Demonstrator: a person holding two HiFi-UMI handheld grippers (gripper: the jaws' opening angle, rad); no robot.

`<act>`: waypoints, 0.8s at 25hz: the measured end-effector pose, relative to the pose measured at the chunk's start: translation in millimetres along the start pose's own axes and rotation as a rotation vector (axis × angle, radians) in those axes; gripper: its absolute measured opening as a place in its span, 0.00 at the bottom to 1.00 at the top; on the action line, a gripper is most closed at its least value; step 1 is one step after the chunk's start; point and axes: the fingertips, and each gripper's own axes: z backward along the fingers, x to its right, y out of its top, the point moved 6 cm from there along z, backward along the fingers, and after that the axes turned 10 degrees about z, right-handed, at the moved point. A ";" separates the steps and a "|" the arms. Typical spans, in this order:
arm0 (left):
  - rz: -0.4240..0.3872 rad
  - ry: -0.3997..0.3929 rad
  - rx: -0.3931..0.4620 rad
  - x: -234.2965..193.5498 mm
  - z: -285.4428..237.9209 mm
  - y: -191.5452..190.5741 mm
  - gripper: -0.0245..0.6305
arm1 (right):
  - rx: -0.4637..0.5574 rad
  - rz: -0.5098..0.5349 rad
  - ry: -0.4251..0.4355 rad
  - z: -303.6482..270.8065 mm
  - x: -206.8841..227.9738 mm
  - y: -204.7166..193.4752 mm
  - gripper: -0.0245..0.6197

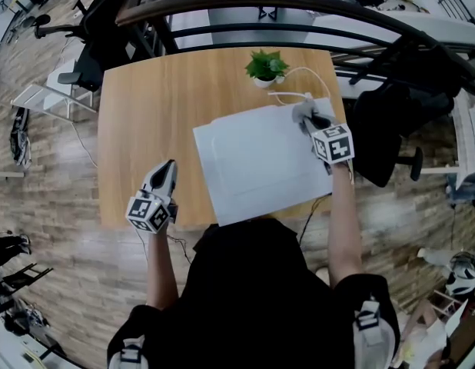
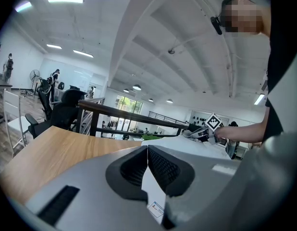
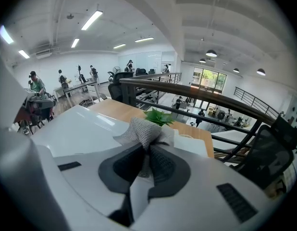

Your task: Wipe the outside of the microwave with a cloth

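A white microwave (image 1: 257, 164) stands on the wooden table (image 1: 145, 121), seen from above. My right gripper (image 1: 308, 118) is shut on a grey knitted cloth (image 3: 143, 130) and rests at the far right corner of the microwave's top (image 3: 86, 126); the cloth (image 1: 303, 111) bunches ahead of the jaws. My left gripper (image 1: 170, 166) hovers over the table's front left, apart from the microwave, its jaws shut with nothing between them. In the left gripper view the microwave (image 2: 196, 146) lies ahead to the right, with the right gripper (image 2: 202, 133) on it.
A small potted plant (image 1: 266, 67) stands at the table's far edge, with a white cable (image 1: 299, 83) looping beside it. A dark railing (image 1: 299, 10) runs behind the table. Office chairs (image 1: 84, 44) stand at far left and a black chair (image 1: 387, 125) at right.
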 end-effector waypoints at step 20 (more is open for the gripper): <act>0.007 -0.012 0.014 -46.7 38.6 5.2 0.04 | -0.020 0.041 0.061 -25.5 -83.6 45.0 0.08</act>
